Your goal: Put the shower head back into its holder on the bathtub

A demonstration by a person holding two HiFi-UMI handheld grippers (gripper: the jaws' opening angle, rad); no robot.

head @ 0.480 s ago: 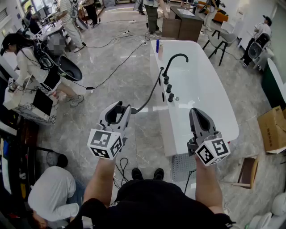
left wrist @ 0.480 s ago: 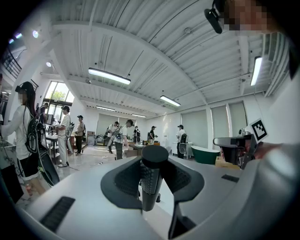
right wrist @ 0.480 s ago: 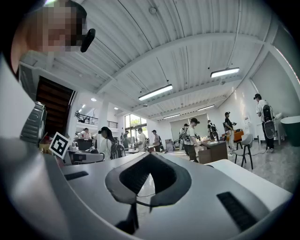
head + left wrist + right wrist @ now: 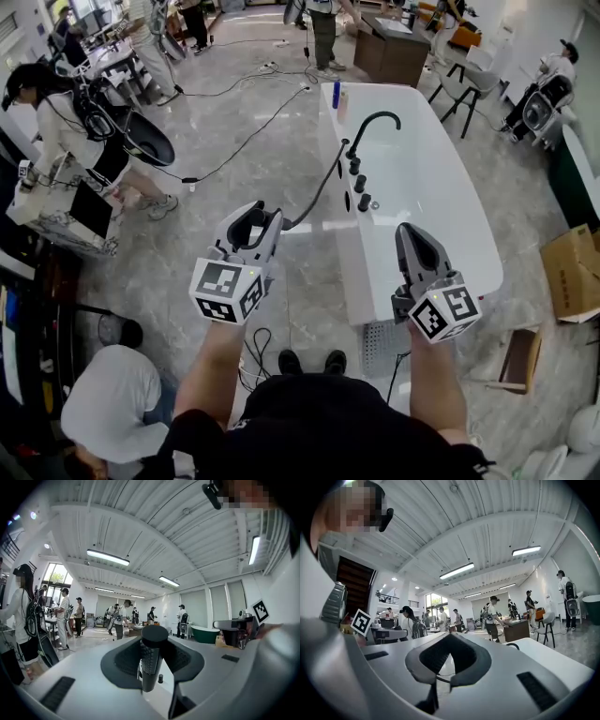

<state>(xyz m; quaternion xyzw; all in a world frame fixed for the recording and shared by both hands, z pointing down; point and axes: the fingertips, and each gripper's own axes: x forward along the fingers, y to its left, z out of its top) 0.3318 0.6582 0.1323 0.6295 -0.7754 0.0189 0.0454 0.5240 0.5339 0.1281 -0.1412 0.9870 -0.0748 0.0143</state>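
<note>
Marble flooring [image 4: 234, 131] of a busy hall lies under everything, with people standing about at far left. Nearest on the left, the left gripper [image 4: 249, 223] is clamped on the black shower head [image 4: 151, 656], held over the floor and well apart from the tub. Its hose [image 4: 319, 192] trails right to the rim. Next comes the white bathtub [image 4: 349, 272], with a row of black fittings [image 4: 358, 185] below the curved faucet [image 4: 372, 122]; which fitting is the holder I cannot tell. At right, the right gripper [image 4: 415, 242] is closed on nothing, over the tub's near end. I judge the carry step to be in hand. The next move calls for bringing the head across to the fittings and seating it squarely.
</note>
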